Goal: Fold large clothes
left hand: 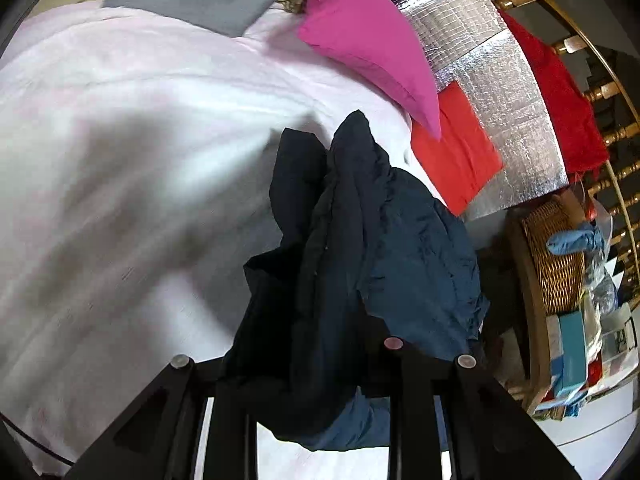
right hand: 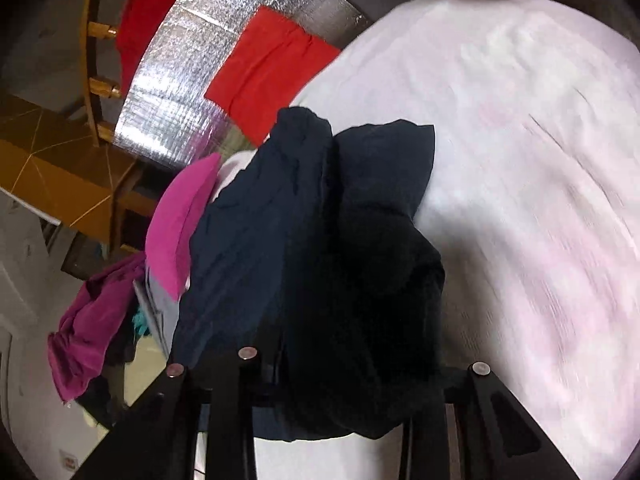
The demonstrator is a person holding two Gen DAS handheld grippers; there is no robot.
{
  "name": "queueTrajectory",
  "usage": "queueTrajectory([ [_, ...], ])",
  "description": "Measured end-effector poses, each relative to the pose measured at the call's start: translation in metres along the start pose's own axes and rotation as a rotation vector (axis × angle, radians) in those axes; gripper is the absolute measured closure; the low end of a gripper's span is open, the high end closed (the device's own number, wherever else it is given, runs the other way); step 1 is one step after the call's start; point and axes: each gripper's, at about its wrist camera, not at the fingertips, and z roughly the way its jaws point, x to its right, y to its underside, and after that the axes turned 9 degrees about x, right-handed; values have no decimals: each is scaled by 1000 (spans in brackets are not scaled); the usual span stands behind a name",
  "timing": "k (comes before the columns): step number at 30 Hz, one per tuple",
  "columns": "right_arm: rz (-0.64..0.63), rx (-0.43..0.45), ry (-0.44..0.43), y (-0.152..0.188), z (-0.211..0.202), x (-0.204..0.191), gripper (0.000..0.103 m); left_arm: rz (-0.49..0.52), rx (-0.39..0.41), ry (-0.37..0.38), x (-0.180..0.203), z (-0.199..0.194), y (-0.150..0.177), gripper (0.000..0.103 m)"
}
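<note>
Bunched navy garment (left hand: 352, 248) hides the fingertips in both wrist views; pale bedsheet (left hand: 120, 160) smears with motion blur, its edges cut off.

Layout: bed, both wrist views.
Bunched garment (left hand: 352, 240) hangs over the sheet (left hand: 120, 160), filling the near centre. Pillow (left hand: 360, 40) lies on the sheet beyond it; flat cloth (left hand: 456, 152) beside the pillow; basket (left hand: 556, 260) right, off the bed.
</note>
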Motion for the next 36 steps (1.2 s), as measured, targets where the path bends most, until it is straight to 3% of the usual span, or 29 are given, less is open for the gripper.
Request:
queueTrajectory([
  [2,5,-46,27,10,-1,10,63,-4,-55,-55,-12,5,11,70],
  [4,31,-97,50,10,5,19,53,-48,-113,-99,-25,11,11,55],
  [6,85,-138,46,6,-3,27,53,-70,-124,-85,-29,1,8,52],
  [8,77,-146,36,0,-22,28,51,-46,-140,-119,-32,-13,6,43],
  [10,6,-147,83,-9,-49,29,51,-13,-108,-144,-30,-33,0,43],
  [12,-49,-81,110,-24,-77,31,41,50,-21,-197,-21,-49,-14,38],
  [14,-88,6,138,-40,-90,27,24,76,38,-222,-13,-51,-24,32],
  [16,-98,47,133,-54,-81,22,23,87,23,-221,1,-27,-36,31],
  [18,-91,13,112,-61,-48,15,23,85,-23,-238,6,3,-39,31],
  [22,-161,-27,221,-60,21,3,26,119,-37,-317,16,57,-37,31],
  [23,-175,-47,225,-56,32,3,36,128,-36,-321,15,63,-35,31],
  [26,-221,-69,299,-42,58,4,37,88,-75,-317,4,82,-37,28],
  [30,-166,-73,345,-49,54,-2,38,157,-63,-361,20,89,-43,28],
  [32,-187,-5,349,-54,38,-14,38,175,-20,-335,32,81,-46,30],
  [34,-199,88,323,-61,20,-31,36,201,50,-301,46,71,-50,30],
  [36,-251,123,249,-63,17,-53,36,229,106,-285,56,66,-51,30],
])
